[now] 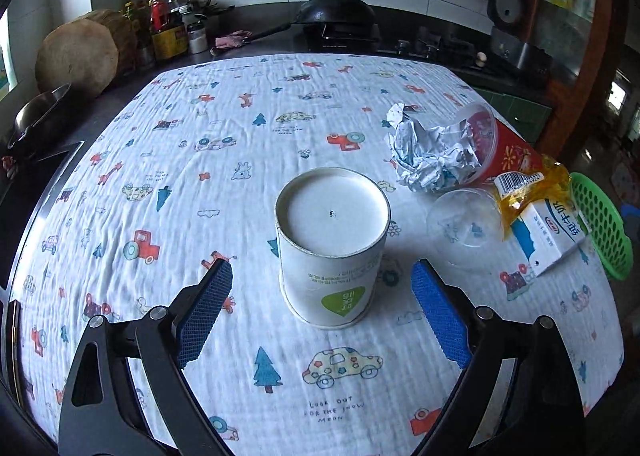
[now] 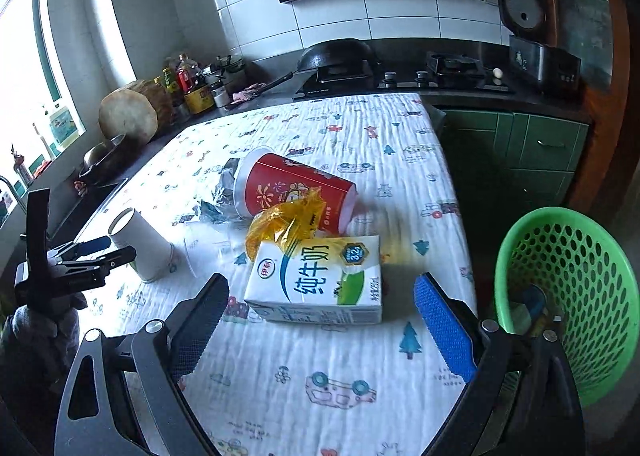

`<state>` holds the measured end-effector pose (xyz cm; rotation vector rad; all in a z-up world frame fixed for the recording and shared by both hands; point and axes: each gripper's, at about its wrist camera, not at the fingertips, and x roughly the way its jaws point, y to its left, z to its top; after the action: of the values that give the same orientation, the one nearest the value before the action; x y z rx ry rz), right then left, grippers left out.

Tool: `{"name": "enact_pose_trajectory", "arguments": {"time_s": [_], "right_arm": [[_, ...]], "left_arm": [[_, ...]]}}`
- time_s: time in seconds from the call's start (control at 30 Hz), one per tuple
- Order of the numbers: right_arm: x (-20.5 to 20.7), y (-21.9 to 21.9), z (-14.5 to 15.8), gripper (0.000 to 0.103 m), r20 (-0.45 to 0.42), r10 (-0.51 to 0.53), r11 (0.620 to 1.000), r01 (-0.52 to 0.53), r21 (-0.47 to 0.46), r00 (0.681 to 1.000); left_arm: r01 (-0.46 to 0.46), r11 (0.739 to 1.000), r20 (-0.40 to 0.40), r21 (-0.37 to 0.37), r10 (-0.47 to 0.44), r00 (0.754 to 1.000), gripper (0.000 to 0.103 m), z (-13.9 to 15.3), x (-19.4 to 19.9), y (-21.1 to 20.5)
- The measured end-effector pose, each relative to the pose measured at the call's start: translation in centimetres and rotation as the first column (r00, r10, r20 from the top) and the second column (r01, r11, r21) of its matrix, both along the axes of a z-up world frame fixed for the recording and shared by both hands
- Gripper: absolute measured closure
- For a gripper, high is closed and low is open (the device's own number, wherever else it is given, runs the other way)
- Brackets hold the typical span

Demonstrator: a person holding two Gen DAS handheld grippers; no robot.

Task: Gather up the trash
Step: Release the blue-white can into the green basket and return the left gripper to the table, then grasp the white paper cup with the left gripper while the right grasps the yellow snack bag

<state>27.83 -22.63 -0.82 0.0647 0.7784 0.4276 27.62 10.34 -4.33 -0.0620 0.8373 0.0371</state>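
Kitchen counters with a wok (image 2: 334,52) and bottles (image 1: 166,22) ring a table under a printed cloth (image 1: 224,104). At the centre of the left wrist view a white paper cup (image 1: 332,248) stands upside down, just ahead of the left gripper (image 1: 322,282), whose jaws stand wide apart, touching nothing. To the right lie crumpled foil (image 1: 424,158), a tipped red cup (image 1: 508,152), a clear cup (image 1: 464,222) and a yellow wrapper (image 1: 548,180). In the right wrist view the right gripper (image 2: 320,296) is also spread wide, a milk carton (image 2: 316,280) lying between its fingers, pads clear of it. A green basket (image 2: 572,296) sits at right, beside the table edge.
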Motion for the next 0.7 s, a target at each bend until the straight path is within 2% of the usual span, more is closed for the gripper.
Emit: {"name": "enact_pose_trajectory", "arguments": {"time_s": [0.27, 0.47, 0.6, 0.7], "right_arm": [[3.5, 3.1, -1.2, 0.015, -0.035, 0.01, 1.0, -0.009, 0.01, 0.999], [5.9, 4.8, -1.9, 0.021, -0.064, 0.002, 1.0, -0.001, 0.008, 0.998], [6.7, 5.9, -2.3, 0.022, -0.063, -0.004, 1.0, 0.002, -0.03, 0.998], [7.2, 6.4, -2.9, 0.024, -0.078, -0.002, 0.999, -0.001, -0.043, 0.997]], "left_arm": [[0.039, 0.999, -0.004, 0.011, -0.039, 0.999, 0.013, -1.1, 1.4, -0.7], [0.048, 0.999, 0.001, -0.014, -0.048, 0.999, 0.015, -1.5, 2.1, -0.6], [0.061, 0.998, -0.01, -0.024, -0.061, 0.998, 0.031, -1.8, 2.2, -0.6], [0.058, 0.998, -0.01, -0.03, -0.059, 0.998, 0.038, -1.9, 2.3, -0.3]]}}
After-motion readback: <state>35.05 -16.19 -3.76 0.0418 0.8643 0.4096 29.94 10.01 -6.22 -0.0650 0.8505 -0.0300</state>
